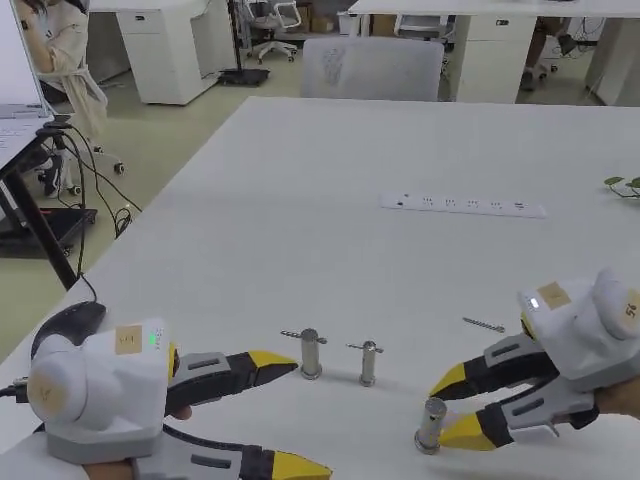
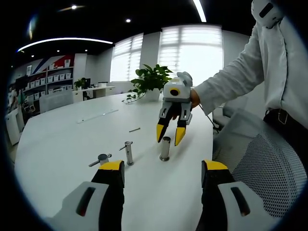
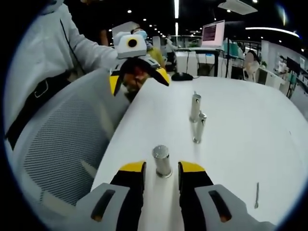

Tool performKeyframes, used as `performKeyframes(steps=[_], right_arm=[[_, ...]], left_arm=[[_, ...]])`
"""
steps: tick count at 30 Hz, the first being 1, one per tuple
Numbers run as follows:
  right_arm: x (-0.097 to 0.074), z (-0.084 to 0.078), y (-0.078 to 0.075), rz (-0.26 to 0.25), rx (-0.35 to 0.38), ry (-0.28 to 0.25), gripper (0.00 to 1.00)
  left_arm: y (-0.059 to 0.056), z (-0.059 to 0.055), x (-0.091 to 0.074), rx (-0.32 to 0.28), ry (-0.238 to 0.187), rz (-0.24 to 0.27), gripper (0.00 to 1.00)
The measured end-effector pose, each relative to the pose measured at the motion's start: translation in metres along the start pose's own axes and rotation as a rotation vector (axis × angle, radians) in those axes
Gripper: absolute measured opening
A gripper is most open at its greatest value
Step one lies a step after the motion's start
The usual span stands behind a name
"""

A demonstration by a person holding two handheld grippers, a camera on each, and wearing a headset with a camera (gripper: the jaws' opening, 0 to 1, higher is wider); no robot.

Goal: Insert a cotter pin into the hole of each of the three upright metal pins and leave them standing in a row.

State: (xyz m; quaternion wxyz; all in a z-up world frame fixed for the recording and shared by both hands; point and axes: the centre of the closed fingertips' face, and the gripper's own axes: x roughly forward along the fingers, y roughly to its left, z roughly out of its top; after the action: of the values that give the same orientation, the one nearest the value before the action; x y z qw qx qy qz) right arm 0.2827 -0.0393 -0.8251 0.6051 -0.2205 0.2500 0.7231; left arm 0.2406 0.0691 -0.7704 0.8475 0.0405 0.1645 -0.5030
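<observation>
Head view — third pin point(image 1: 431, 424) stands bare between the parted fingers of the right gripper point(image 1: 455, 407), ungripped; left gripper point(image 1: 289, 414) fingers spread wide; next, fetch the loose cotter pin point(image 1: 483, 324).

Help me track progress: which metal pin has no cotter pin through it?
The metal pin between the right tool's tips; the other two carry crosswise cotter pins.

Head view above; gripper views oppose across pins point(image 2: 165, 148)
</observation>
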Motion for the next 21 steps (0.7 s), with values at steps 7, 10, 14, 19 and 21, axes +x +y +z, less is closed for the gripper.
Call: performKeyframes(steps=[7,10,14,19,21], right_arm=[[-0.017,-0.014,-0.01,-0.045,0.042,0.015,0.3],[-0.023,-0.019,-0.016,-0.072,0.073,0.016,0.3],[-0.03,-0.022,-0.023,-0.102,0.096,0.015,0.3],[-0.035,-0.024,-0.027,-0.134,0.128,0.021,0.32],[-0.038,-0.023,-0.028,-0.145,0.139,0.016,0.34]], left_arm=[[-0.002,0.0,0.002,0.0,-0.002,-0.007,0.64],[-0.002,0.0,0.003,0.0,-0.001,-0.009,0.64],[-0.003,0.0,0.003,-0.001,-0.001,-0.012,0.64],[-0.003,0.0,0.003,-0.002,-0.002,-0.013,0.65],[-0.002,0.0,0.002,-0.002,-0.004,-0.011,0.65]])
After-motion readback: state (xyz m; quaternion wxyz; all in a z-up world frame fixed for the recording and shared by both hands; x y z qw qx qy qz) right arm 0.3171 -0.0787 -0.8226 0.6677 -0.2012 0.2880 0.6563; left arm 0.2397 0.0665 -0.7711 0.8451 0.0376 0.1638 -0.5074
